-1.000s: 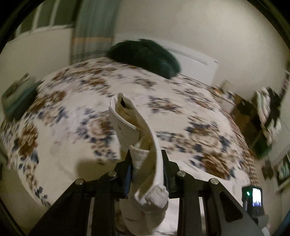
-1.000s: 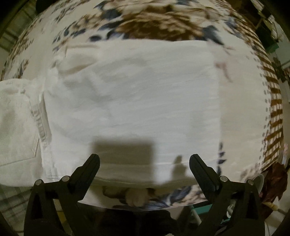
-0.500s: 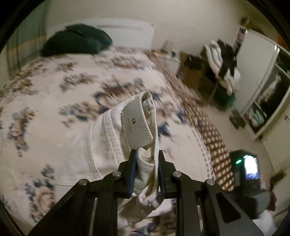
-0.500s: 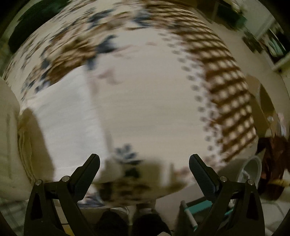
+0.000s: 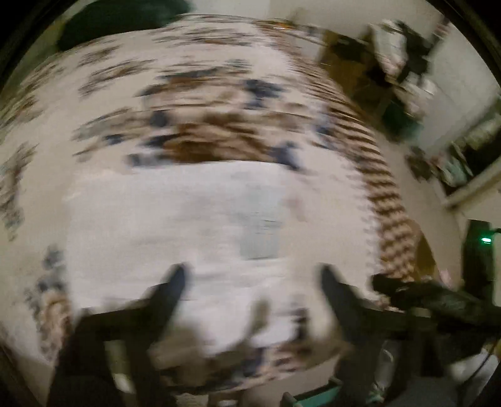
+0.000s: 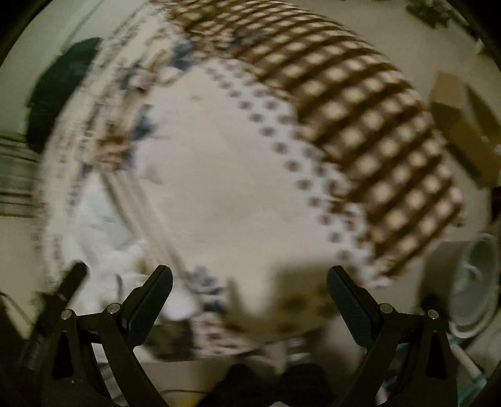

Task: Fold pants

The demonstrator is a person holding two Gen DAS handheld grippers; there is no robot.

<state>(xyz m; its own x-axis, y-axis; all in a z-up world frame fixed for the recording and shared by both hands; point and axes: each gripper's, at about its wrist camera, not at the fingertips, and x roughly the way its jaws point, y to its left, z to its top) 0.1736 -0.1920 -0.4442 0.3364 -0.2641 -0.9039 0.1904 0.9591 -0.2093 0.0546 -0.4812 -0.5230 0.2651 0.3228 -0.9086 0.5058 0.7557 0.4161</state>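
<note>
The white pants (image 5: 188, 219) lie folded and flat on the floral bedspread (image 5: 203, 131), blurred by motion. My left gripper (image 5: 252, 278) hangs over their near edge. Its jaws are opening and stand wide apart, and no cloth is pinched between them. In the right wrist view the pants (image 6: 97, 216) show only at the far left. My right gripper (image 6: 249, 277) is open and empty over bare bedspread (image 6: 219, 188) to the right of the pants. A dark finger of the other gripper (image 6: 70, 283) shows at the lower left.
A dark green pillow (image 5: 125, 18) lies at the head of the bed. The bedspread's brown checked border (image 6: 360, 125) drops off the side. A cardboard box (image 6: 454, 125) and a white round tub (image 6: 469, 281) stand on the floor. Shelves with clothes (image 5: 404, 53) line the wall.
The left gripper let go of the bunched waistband it held, and the pants now lie flat. The right gripper swung away from the pants toward the bed's checked edge.
</note>
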